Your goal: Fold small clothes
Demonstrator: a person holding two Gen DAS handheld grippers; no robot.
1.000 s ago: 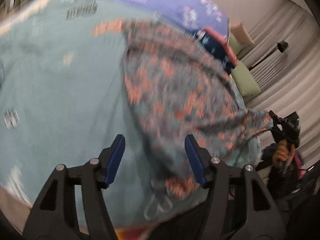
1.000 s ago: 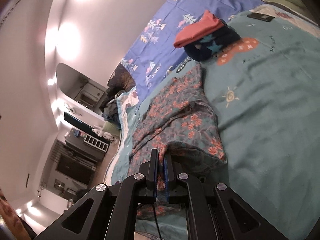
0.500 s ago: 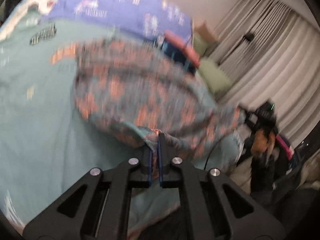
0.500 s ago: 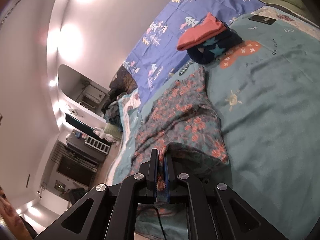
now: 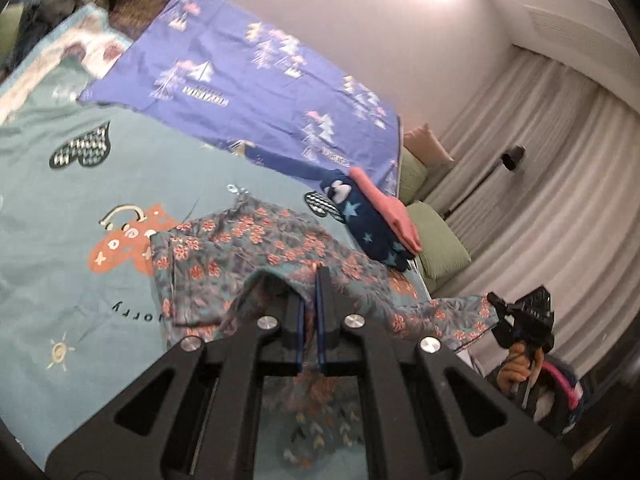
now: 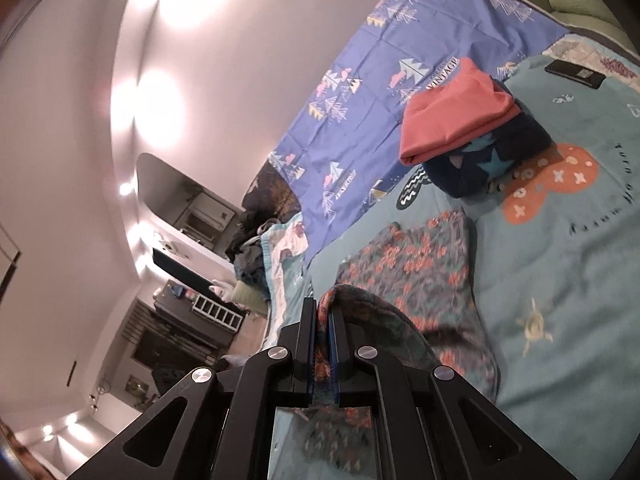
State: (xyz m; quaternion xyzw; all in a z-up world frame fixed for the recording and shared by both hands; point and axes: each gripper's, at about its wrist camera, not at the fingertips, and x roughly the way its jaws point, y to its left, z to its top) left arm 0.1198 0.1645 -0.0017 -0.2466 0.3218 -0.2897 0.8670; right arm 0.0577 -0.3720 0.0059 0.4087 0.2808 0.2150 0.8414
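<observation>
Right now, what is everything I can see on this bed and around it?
Floral garment: one, grey-teal with coral flowers, on the bedspread, edge lifted.
Folded stack: two, coral on navy starred, beyond the garment.
Bedspread: one, teal, printed.
Blue sheet: one, tree-patterned, along the wall.
Phone: one, black, far corner.
Cushions: green, bed's end.
Curtains: pale.
Left gripper: black, shut on the floral garment.
Right gripper: black, likewise.
</observation>
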